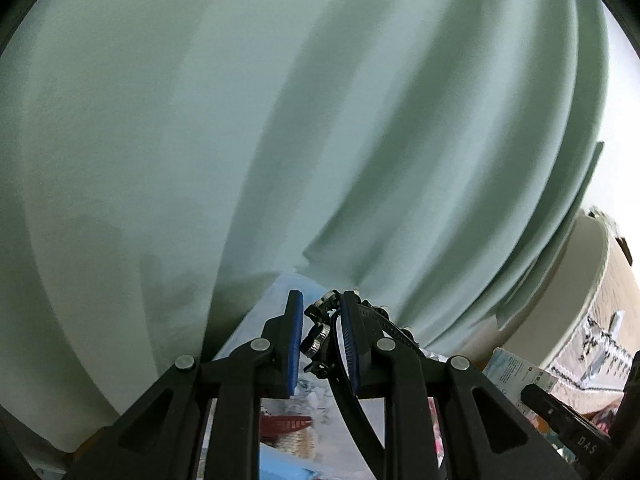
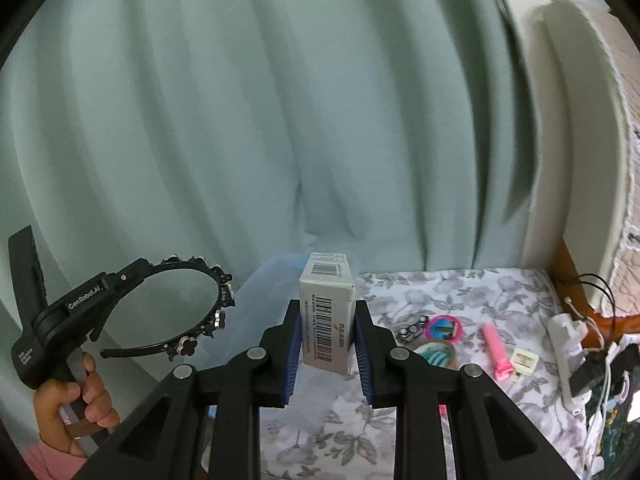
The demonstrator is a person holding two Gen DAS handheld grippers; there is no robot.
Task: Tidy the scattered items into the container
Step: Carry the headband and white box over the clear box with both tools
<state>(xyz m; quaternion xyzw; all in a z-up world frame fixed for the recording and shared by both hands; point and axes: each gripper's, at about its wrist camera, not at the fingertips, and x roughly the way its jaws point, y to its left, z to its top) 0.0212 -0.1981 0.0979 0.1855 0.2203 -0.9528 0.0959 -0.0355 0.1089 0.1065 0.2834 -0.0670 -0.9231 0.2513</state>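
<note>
Between right fingers, barcoded white box (image 2: 329, 314)

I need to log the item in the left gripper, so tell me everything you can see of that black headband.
The black headband is a thin, open hoop, apparently plastic, studded along one side with dark flower shapes and shiny stones. The left gripper pinches it at one side, so it hangs clear of the floral cloth, in front of the green curtain. One bare end juts out free below. Only the gripper's blue pads touch it.
</note>
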